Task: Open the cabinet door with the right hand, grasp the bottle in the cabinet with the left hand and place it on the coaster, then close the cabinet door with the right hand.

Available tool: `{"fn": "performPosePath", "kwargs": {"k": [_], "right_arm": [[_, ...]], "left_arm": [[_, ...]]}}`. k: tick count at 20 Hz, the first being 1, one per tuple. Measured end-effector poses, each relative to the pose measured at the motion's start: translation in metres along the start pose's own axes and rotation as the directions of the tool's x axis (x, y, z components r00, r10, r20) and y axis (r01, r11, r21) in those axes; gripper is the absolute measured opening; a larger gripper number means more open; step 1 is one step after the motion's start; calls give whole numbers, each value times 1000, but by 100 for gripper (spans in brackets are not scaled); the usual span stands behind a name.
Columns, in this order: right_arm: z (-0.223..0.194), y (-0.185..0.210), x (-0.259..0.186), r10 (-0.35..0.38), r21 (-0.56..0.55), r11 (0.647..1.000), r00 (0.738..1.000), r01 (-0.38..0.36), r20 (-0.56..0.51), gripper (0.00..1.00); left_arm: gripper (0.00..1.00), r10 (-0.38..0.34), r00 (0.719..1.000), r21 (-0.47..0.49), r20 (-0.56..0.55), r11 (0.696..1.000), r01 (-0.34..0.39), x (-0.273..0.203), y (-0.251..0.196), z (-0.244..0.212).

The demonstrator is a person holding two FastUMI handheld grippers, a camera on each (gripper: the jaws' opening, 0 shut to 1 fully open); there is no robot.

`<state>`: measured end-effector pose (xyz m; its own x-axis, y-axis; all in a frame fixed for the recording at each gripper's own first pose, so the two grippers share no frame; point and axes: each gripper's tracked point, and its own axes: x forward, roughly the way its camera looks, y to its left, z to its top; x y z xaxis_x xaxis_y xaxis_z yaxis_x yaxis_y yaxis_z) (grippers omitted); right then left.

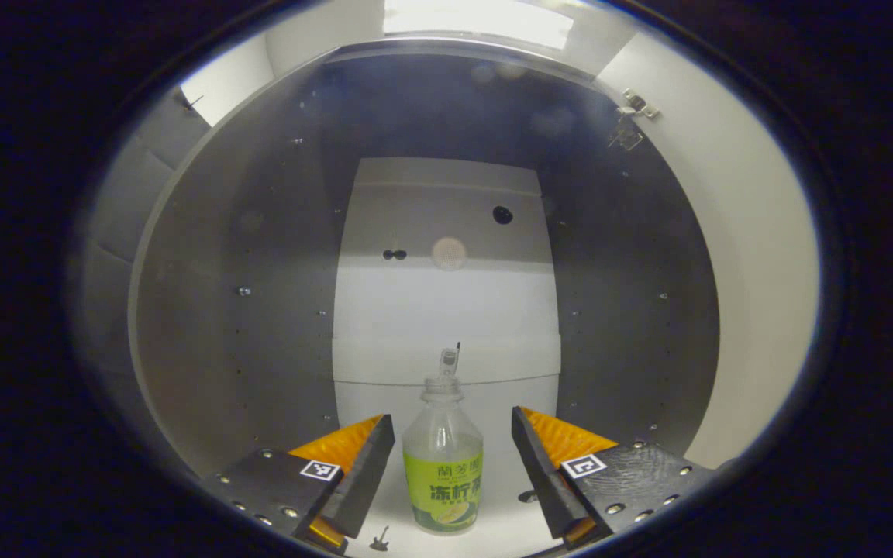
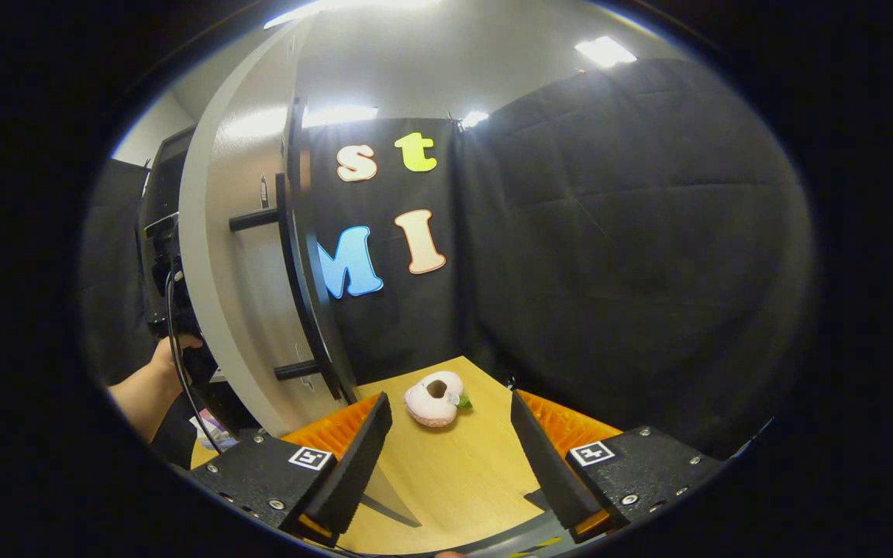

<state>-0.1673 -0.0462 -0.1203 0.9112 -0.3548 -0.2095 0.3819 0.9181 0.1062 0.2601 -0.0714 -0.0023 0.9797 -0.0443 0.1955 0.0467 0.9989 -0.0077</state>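
A: Straight to the clear plastic bottle with the lime-green label (image 1: 443, 457): it stands upright on the white floor of the cabinet (image 1: 237, 294), uncapped by the look of the neck, though the top is too small to be sure.

B: And the left tool (image 1: 453, 457) is spread wide open, one finger on each side of the bottle with a gap showing on both sides. No contact.

A: The left gripper view looks deep inside: dark grey side walls dotted with small shelf-pin holes, a white back panel (image 1: 446, 302), and a metal hinge (image 1: 632, 116) up on the right edge.

B: Switch to the right gripper view and we're outside. The pale grey cabinet door (image 2: 222, 294) stands swung open on the left, its long black bar handle (image 2: 303, 256) facing us.

A: The right tool (image 2: 450, 457) is open too, holding nothing, hanging above the light wooden counter (image 2: 446, 480).

B: Ahead of it on that counter lies the pink apple-shaped fabric coaster with a small green leaf (image 2: 436, 398), bare on top.

A: Far left, beyond the door, a person's hand (image 2: 167, 356) grips dark gear with a black cable.

B: Black cloth walls behind, bright ceiling lights overhead.
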Motion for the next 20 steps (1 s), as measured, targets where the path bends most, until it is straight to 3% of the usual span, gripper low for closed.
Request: {"fn": "performPosePath", "kwargs": {"k": [6, 10, 11, 13, 16, 18, 20], "right_arm": [[3, 5, 14, -27, -36, 999, 1000, 27, -7, 95], [1, 3, 12, -30, -31, 999, 1000, 29, -10, 94], [1, 2, 12, -34, -33, 999, 999, 34, -9, 94], [1, 1, 11, -42, -41, 998, 999, 42, -8, 94], [-2, 1, 11, -39, -61, 997, 999, 38, -20, 94], [-2, 2, 12, -35, -62, 998, 999, 34, -17, 93], [0, 3, 11, -24, -64, 998, 1000, 23, -8, 93]], "left_arm": [[87, 49, 999, -37, -19, 998, -50, 21, 17, -21], [87, 8, 996, -89, -84, 996, -16, 29, 12, -49], [92, 2, 996, -90, -92, 996, -10, 31, 9, -52], [88, 25, 996, -80, -86, 996, -32, 29, 12, -49], [71, 26, 995, -57, -99, 998, -32, 30, 13, -44], [73, 20, 993, -48, -114, 999, -25, 27, 13, -44], [68, 34, 992, -41, -121, 998, -39, 22, 17, -38]]}}
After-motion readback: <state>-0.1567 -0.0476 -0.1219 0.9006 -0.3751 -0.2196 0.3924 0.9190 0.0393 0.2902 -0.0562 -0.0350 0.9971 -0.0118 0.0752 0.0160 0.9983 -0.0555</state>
